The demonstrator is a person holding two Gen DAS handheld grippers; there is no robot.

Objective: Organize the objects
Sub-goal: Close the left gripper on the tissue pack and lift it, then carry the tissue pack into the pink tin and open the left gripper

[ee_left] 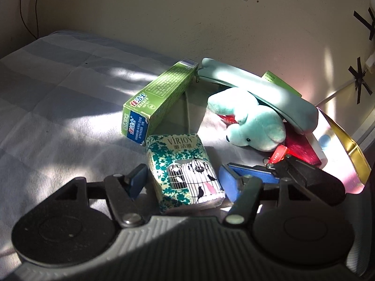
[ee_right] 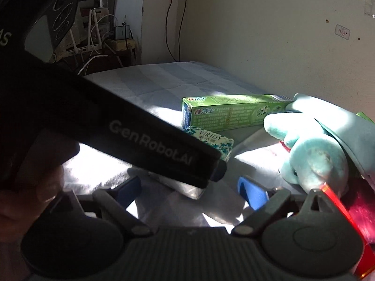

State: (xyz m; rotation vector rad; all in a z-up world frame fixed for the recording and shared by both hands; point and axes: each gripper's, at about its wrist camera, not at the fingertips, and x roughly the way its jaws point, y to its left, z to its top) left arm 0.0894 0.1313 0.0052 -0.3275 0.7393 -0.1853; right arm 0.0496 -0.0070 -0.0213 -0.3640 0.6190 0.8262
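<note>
Sunlit grey bed point(ee_left: 58, 107) against cream wall. "VIRJOY" tissue pack point(ee_left: 187, 175) sits between the left gripper point(ee_left: 185, 185) jaws, pads not visibly pressing; green toothpaste box point(ee_left: 161, 98) behind. Right gripper point(ee_right: 192, 192) jaws wide, empty; "GenRobot.AI" on the other gripper's body.

The left gripper point(ee_left: 184, 182) has a ribbed grey housing across the bottom of its own view, flanked by two round black discs. Black linkage arms run forward from silver pivot pins to two flat blue fingers point(ee_left: 230, 182) with a finely textured face. The right gripper point(ee_right: 194, 190) is built the same way: ribbed grey body, black rounded shoulders, dark pivot caps, blue pads point(ee_right: 254, 193). In the right wrist view the left gripper's long black body crosses the frame, printed "GenRobot.AI" in pale grey letters, with white dotted rings on a black panel above it.
</note>
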